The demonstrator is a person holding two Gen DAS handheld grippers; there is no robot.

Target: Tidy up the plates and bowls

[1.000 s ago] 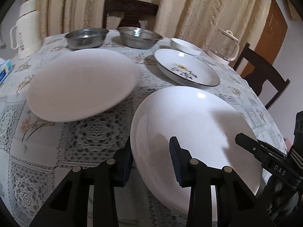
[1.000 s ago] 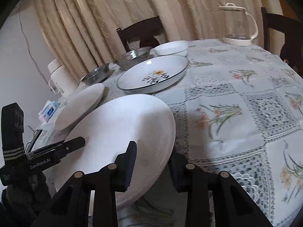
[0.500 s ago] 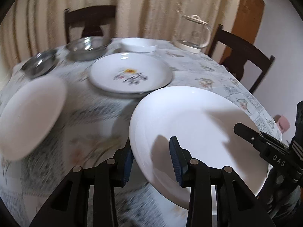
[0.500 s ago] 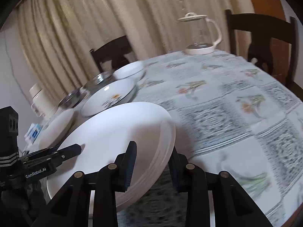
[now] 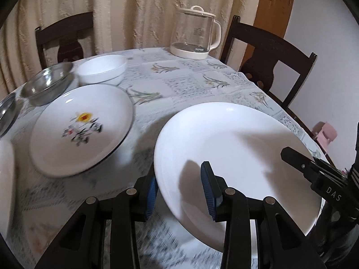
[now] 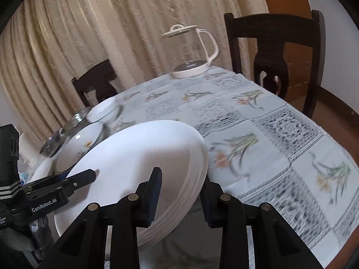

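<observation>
A large plain white plate (image 5: 235, 157) is held tilted above the table by both grippers. My left gripper (image 5: 179, 186) is shut on its near left rim, one blue pad above and one below. My right gripper (image 6: 181, 186) is shut on the opposite rim of the same plate (image 6: 139, 157). Each gripper shows in the other's view: the right one (image 5: 314, 170), the left one (image 6: 85, 176). On the cloth to the left lie a flowered plate (image 5: 80, 127), a white bowl (image 5: 101, 68), a steel bowl (image 5: 47, 83) and the edge of a second white plate (image 5: 5, 179).
A glass kettle (image 5: 195, 33) stands at the table's far edge. Dark wooden chairs (image 5: 269, 62) stand around the table, with curtains behind. A second steel bowl (image 5: 5, 114) sits at the far left. Patterned tablecloth (image 6: 258, 134) lies bare on the right side.
Both grippers have carried the white plate to the right across the table and slightly up. The second white plate and the steel bowls have slid toward the left edge of the views.
</observation>
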